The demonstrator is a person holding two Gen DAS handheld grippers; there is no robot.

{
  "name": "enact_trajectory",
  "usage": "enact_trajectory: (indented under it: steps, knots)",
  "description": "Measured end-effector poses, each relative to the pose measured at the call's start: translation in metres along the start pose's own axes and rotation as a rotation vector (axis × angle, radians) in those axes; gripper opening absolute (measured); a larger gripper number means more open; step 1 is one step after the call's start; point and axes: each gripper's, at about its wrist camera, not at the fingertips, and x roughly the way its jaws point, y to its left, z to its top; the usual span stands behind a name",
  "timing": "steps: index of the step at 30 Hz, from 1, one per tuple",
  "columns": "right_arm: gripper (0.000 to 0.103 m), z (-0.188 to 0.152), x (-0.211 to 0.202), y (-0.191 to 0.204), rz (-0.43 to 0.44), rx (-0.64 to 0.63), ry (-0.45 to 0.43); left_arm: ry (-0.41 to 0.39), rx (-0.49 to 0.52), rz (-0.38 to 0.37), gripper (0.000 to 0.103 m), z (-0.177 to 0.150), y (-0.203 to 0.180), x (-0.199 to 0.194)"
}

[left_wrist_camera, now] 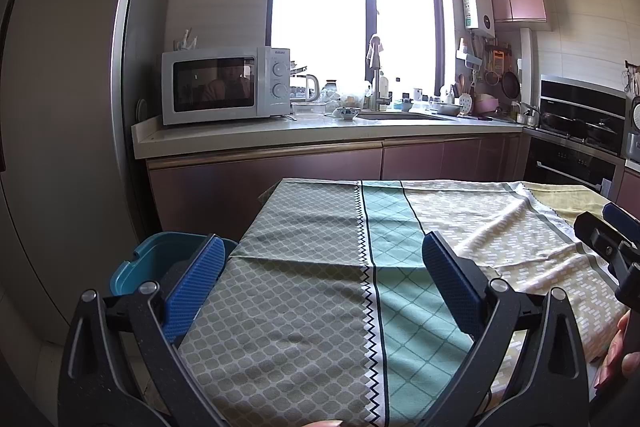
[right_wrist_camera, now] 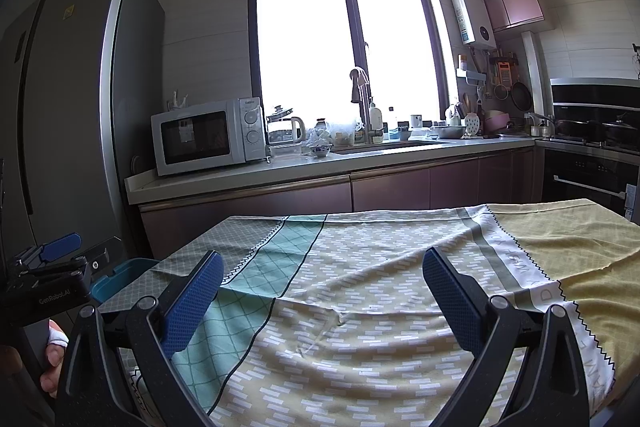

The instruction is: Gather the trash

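My left gripper [left_wrist_camera: 322, 255] is open and empty, held above the near left part of a table with a patterned cloth [left_wrist_camera: 320, 307]. My right gripper [right_wrist_camera: 322, 267] is open and empty above the middle of the same cloth [right_wrist_camera: 380, 327]. A teal bin [left_wrist_camera: 160, 259] stands on the floor beside the table's left edge, just left of my left gripper; it also shows in the right wrist view [right_wrist_camera: 120, 279]. No loose trash shows on the cloth in either view. Each gripper shows at the other view's edge.
A kitchen counter [left_wrist_camera: 320, 131] runs behind the table with a white microwave [left_wrist_camera: 224, 85], kettle, bowls, sink and tap. A tall grey fridge [right_wrist_camera: 72, 107] stands at the left. A stove and oven [left_wrist_camera: 580, 131] stand at the right.
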Motion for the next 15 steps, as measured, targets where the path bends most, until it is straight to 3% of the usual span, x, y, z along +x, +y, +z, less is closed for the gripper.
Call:
enact_trajectory:
  steps: [15]
  knots:
    - [0.096,-0.0007,-0.0009,-0.0009,-0.004,0.005,0.005,0.01,-0.001,0.0,0.097,-0.0028,-0.0047,0.0017]
